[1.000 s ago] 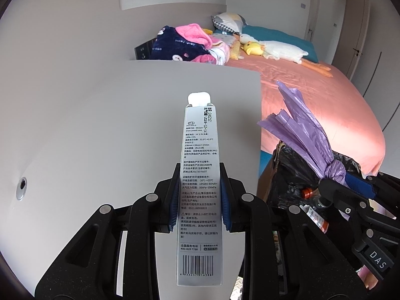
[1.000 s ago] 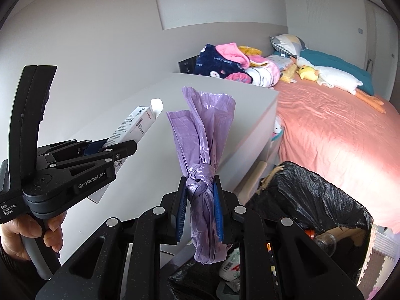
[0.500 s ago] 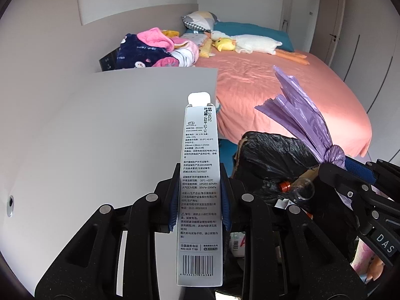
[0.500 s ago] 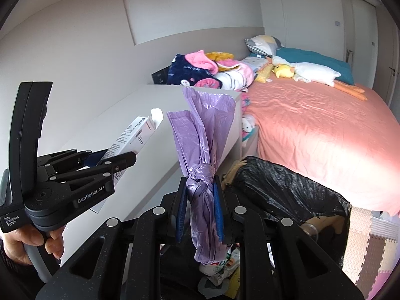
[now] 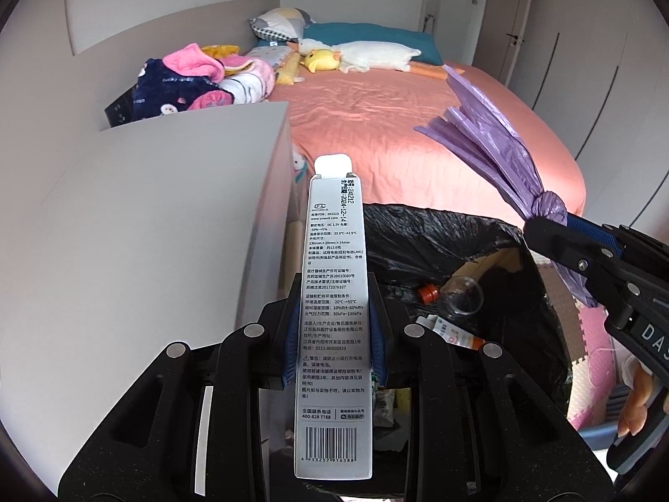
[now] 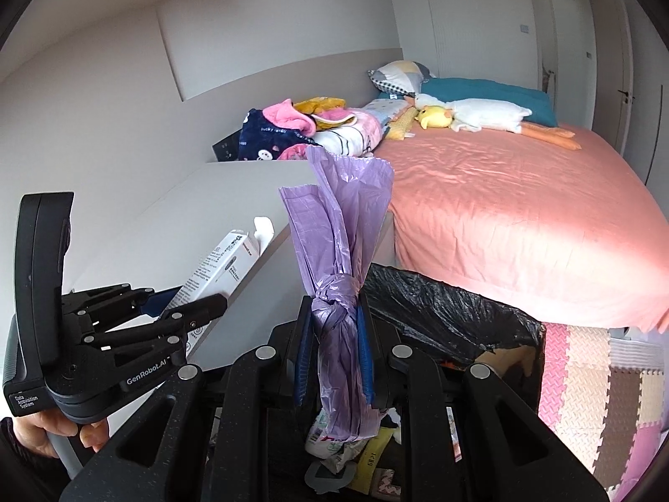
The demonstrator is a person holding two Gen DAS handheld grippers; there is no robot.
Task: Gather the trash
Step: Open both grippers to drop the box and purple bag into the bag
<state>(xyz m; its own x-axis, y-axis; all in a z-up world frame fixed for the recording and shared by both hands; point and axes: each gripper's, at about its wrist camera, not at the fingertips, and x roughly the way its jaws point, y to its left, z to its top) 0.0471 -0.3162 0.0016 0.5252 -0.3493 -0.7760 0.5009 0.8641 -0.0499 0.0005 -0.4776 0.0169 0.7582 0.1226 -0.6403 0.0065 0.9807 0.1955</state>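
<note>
My left gripper (image 5: 333, 336) is shut on a long white carton box (image 5: 334, 305) with printed text and a barcode, holding it over the near rim of a bin lined with a black bag (image 5: 435, 247). My right gripper (image 6: 333, 351) is shut on a knotted purple plastic bag (image 6: 338, 251), held above the same bin (image 6: 451, 313). The right gripper and purple bag also show in the left wrist view (image 5: 501, 159); the left gripper and box show in the right wrist view (image 6: 221, 263). The bin holds a clear bottle (image 5: 460, 293), a tube and wrappers.
A grey cabinet top (image 5: 167, 192) lies to the left of the bin. A bed with a pink sheet (image 6: 501, 209) is behind it, with clothes (image 6: 292, 129) and a plush duck (image 6: 460, 115). Foam floor mats (image 6: 593, 380) lie to the right.
Both grippers have swung right, away from the cabinet top and over the bin, still holding the box and the purple bag. The bin's inside now shows more fully.
</note>
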